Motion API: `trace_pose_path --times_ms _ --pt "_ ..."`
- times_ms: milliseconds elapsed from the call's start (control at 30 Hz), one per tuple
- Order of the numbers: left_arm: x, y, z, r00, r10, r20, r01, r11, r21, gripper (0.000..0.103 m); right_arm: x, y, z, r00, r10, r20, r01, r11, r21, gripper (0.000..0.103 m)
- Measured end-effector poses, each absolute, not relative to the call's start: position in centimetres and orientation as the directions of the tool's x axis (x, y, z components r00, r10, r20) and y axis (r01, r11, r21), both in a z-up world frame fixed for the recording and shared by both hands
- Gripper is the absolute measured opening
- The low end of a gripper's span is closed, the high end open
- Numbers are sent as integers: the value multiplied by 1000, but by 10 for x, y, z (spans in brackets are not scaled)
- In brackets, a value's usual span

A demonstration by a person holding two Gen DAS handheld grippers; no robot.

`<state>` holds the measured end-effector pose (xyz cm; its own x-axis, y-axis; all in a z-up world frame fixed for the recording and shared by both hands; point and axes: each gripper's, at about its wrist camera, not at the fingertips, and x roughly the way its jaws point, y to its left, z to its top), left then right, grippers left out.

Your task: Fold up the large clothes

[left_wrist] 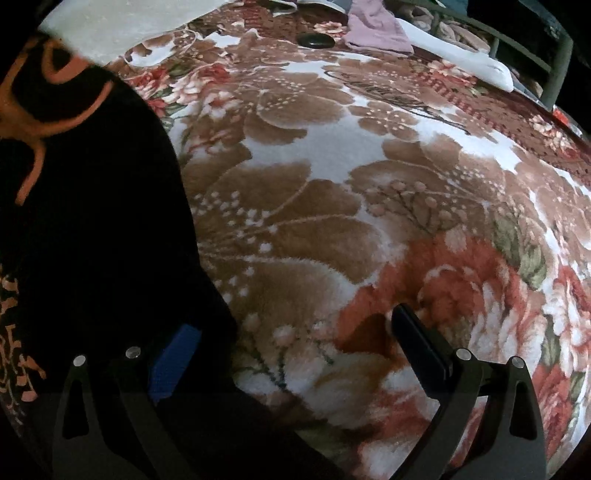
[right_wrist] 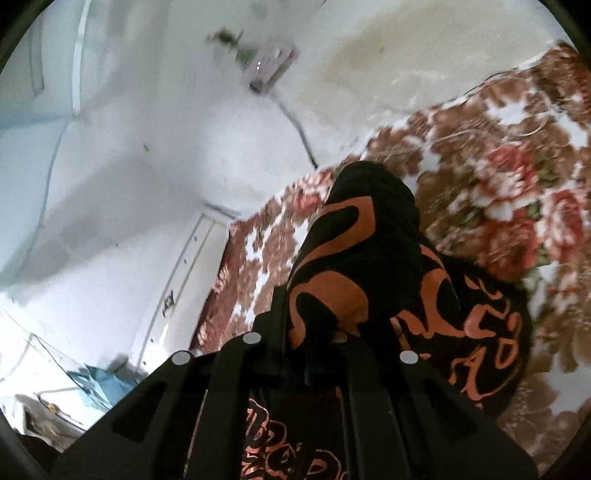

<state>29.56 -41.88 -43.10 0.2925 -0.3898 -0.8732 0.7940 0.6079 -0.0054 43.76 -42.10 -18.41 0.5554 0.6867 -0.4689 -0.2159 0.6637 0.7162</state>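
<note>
Hanging bunched from the right gripper (right_wrist: 332, 328), the black garment with orange lettering (right_wrist: 354, 258) rises as a folded wad ahead of the fingers, which are pressed together on the cloth, while more of it trails down below them and drapes over the floral blanket (right_wrist: 517, 177) just behind. In the left wrist view the same black garment with orange lettering (left_wrist: 92, 221) fills the left side, lying on the floral blanket (left_wrist: 332, 184) with its edge running diagonally down toward the bottom centre. The left gripper (left_wrist: 291, 350) points steeply down at the blanket with its jaws wide apart: the blue-padded finger (left_wrist: 173, 363) sits over the dark cloth at its edge, whether touching it I cannot tell, and the black finger (left_wrist: 421, 350) stands over bare blanket, nothing pinched between them. Farther across the bed, near the far edge, lie a small dark oval object (left_wrist: 316, 40), a pinkish-mauve piece of clothing (left_wrist: 373, 29) and a white cloth (left_wrist: 461, 55) beside it, close to a green metal bed rail (left_wrist: 557, 62). The right wrist view is blurred; beyond the blanket it shows a pale wall (right_wrist: 147, 147) with a small box fixture (right_wrist: 271, 64) and a cable running down from it
</note>
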Motion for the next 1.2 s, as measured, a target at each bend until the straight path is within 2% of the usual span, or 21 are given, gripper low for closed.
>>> trace_pose_path --times_ms 167,433,567,700,733,767,800,833,867,933,1000,1067,1200 --pt "306 -421 -435 239 -411 -880 804 592 -58 98 453 -356 -220 517 658 -548 -186 711 679 7" --pt "301 -421 -435 250 -405 -879 811 584 -38 98 461 -258 -308 410 593 -693 -129 790 599 7" --pt "297 -421 -436 265 -395 -880 824 567 -6 98 457 -204 -357 311 480 -820 -166 877 450 7" --pt "296 -417 -436 270 -414 -869 825 565 -13 98 451 -174 -379 310 352 -883 -254 926 279 8" --pt "296 -416 -436 274 -417 -867 825 565 -12 98 448 -165 -384 292 324 -900 -279 929 243 11" --pt "295 -416 -435 276 -417 -866 824 567 -10 98 445 -158 -388 270 305 -913 -303 927 221 18" --pt "294 -414 -434 280 -417 -865 821 570 -10 98 443 -149 -393 244 278 -929 -331 924 190 32" --pt "294 -413 -432 281 -419 -864 818 576 -13 98 437 -139 -396 232 256 -938 -361 918 161 42" --pt "293 -411 -430 280 -420 -863 815 579 -18 98 431 -132 -398 218 252 -943 -390 908 153 66" --pt "291 -406 -425 272 -426 -863 812 583 -32 98 421 -121 -396 203 261 -944 -423 893 156 90" --pt "289 -396 -420 246 -433 -867 805 589 -66 98 413 -115 -389 195 281 -940 -433 884 174 91" --pt "286 -382 -414 236 -438 -867 782 616 -98 98 403 -111 -377 172 318 -932 -426 877 221 99" --pt "278 -353 -404 205 -455 -867 714 675 -185 98 392 -98 -356 131 347 -929 -400 876 271 98"
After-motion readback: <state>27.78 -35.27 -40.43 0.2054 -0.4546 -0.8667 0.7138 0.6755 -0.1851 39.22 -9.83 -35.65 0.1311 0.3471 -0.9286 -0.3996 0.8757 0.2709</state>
